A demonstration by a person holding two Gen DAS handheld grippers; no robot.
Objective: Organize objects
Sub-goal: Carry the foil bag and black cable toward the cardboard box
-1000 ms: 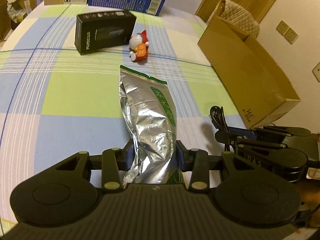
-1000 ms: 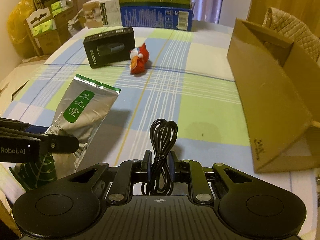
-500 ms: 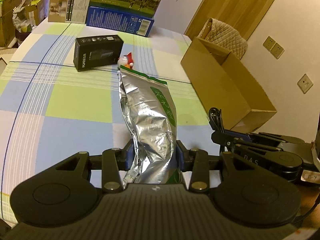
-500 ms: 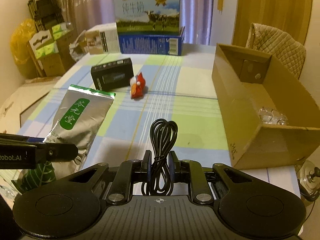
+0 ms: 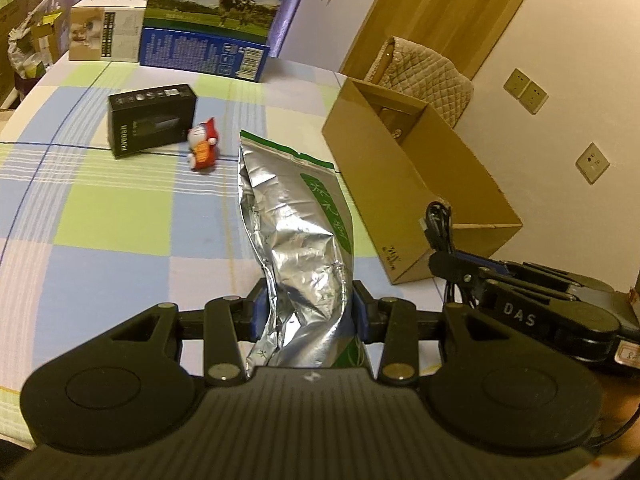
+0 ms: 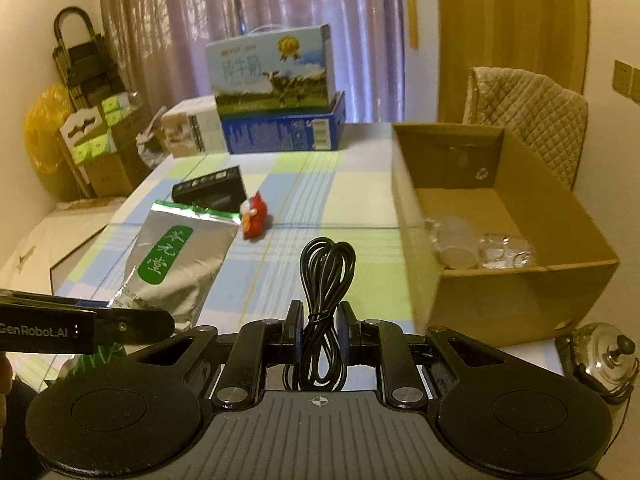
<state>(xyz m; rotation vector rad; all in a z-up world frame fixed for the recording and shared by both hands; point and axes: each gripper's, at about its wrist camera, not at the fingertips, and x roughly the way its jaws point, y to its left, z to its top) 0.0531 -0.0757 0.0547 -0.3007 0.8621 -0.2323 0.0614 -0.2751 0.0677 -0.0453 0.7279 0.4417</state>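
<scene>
Both grippers loaded and held above the checked table, with the open cardboard box to the right.

The left gripper (image 5: 306,312) is closed on the lower part of a silver foil pouch (image 5: 296,236), which stands up the middle of the left wrist frame; the right gripper (image 6: 318,332) is pinched shut on a coiled black cable (image 6: 326,276), its loops rising at lower centre of the right wrist frame. The pouch is judged light, crinkly and slippery, best taken across its flat faces low down, as held. The cable is judged limp and apt to uncoil, so it is best gripped across the whole bundle. The cardboard box (image 6: 516,296), at right, already holds clear glassware, judged fragile. A red figurine (image 5: 204,150) and black carton (image 5: 152,120) lie on the table (image 5: 100,272) at upper left.
</scene>
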